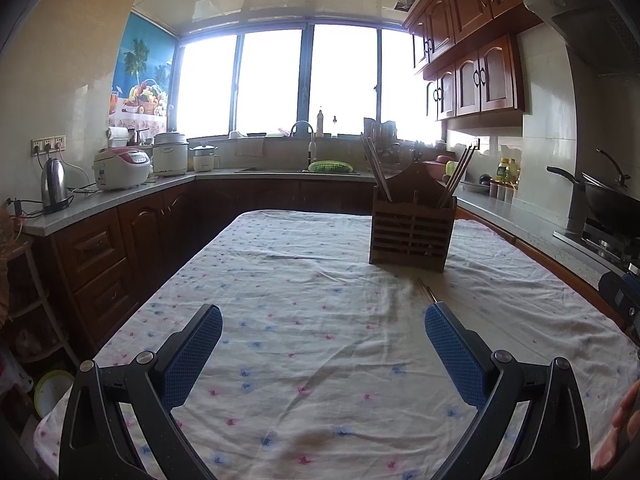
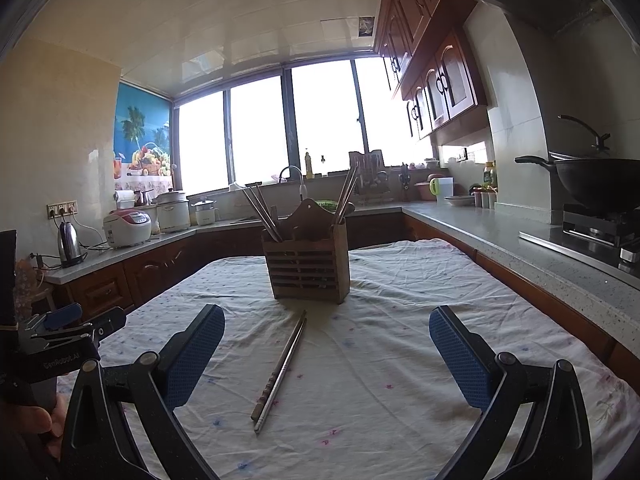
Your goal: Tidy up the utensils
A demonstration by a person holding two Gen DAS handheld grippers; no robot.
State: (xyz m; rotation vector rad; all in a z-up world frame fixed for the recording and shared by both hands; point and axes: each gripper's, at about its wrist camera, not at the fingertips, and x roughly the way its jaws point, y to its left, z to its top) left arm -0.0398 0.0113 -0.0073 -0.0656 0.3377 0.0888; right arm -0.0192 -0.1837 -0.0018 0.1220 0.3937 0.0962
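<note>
One wooden utensil holder (image 2: 307, 258) stands at centre frame on one floral tablecloth (image 2: 400, 340). Two chopsticks (image 2: 282, 368) lie side by side below it. Inside the holder, two bunches of chopsticks (image 2: 262, 212) lean left and right, perhaps three or four each.

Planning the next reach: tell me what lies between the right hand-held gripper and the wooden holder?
A pair of chopsticks on the cloth, between the right hand-held gripper and holder; right wrist view.
</note>
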